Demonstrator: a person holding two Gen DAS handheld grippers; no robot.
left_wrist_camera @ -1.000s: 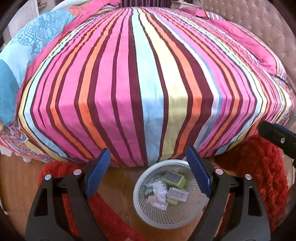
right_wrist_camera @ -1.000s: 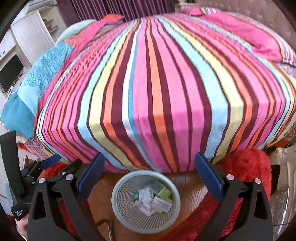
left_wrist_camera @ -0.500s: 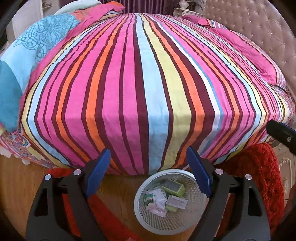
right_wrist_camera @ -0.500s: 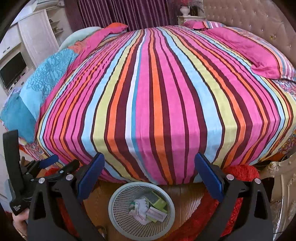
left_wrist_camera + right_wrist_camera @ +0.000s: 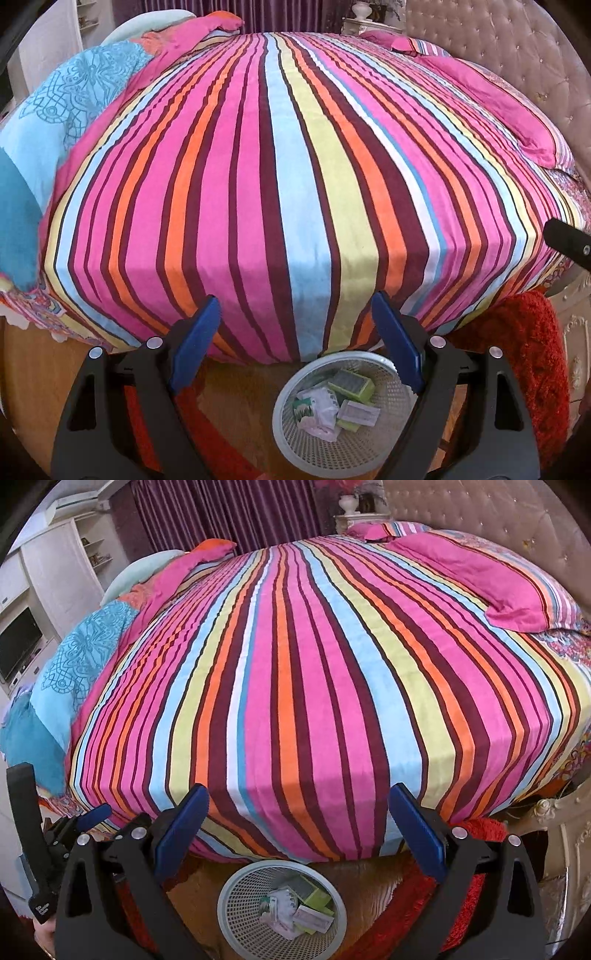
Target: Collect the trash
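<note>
Blue-padded black jaws of the left gripper [image 5: 291, 343] stand wide apart with nothing between them, angled steeply down over the floor. The right gripper [image 5: 299, 834] is posed the same way, spread wide and empty.

Below both sits a round white basket [image 5: 314, 452] of perforated lattice plastic, standing on the wooden floor [image 5: 236, 398] at the foot of the bed. Inside it lies the trash [image 5: 334, 400]: crumpled white wrappers, flat lime-green cartons and a small white box; their print is too small to read. A shaggy red rug [image 5: 524, 354] flanks the basket.

Beyond, a smooth striped bedspread [image 5: 295, 177] in pink, orange, maroon, pale blue and yellow drapes over the bed. A turquoise patterned quilt [image 5: 74, 664] is bunched at its left, a pink pillow [image 5: 491, 579] lies at its right, and a tufted, buttoned headboard [image 5: 498, 517] rises behind.
</note>
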